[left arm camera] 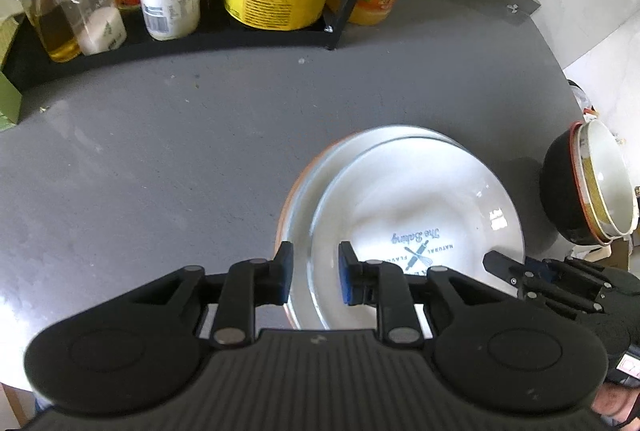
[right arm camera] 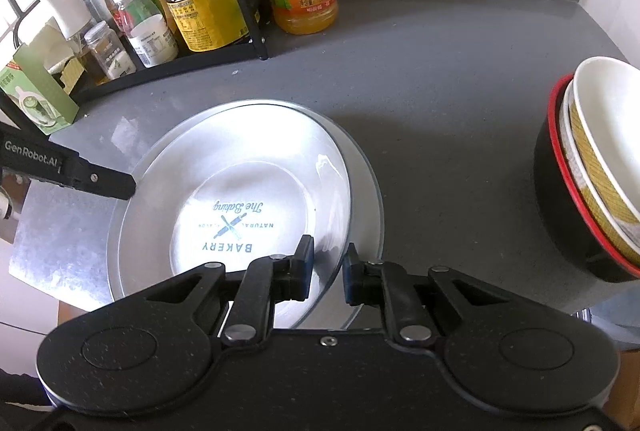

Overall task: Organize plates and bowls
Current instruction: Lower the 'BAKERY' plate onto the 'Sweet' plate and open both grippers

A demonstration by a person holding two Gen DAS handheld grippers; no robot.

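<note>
The plates point(right arm camera: 256, 187) lay stacked on the grey counter point(left arm camera: 160, 159); the top one bore a "BAKERY" print. The left gripper point(left arm camera: 315, 273) sat over the stack's left rim, fingers parted on either side of the rim, gripping nothing. The right gripper point(right arm camera: 328, 273) sat over the right rim, likewise parted and not clamped. The bowls point(right arm camera: 592, 175), nested with a black one outermost, stood on the counter well right of the plates. A rack point(right arm camera: 244, 3) of bottles stood behind.
</note>
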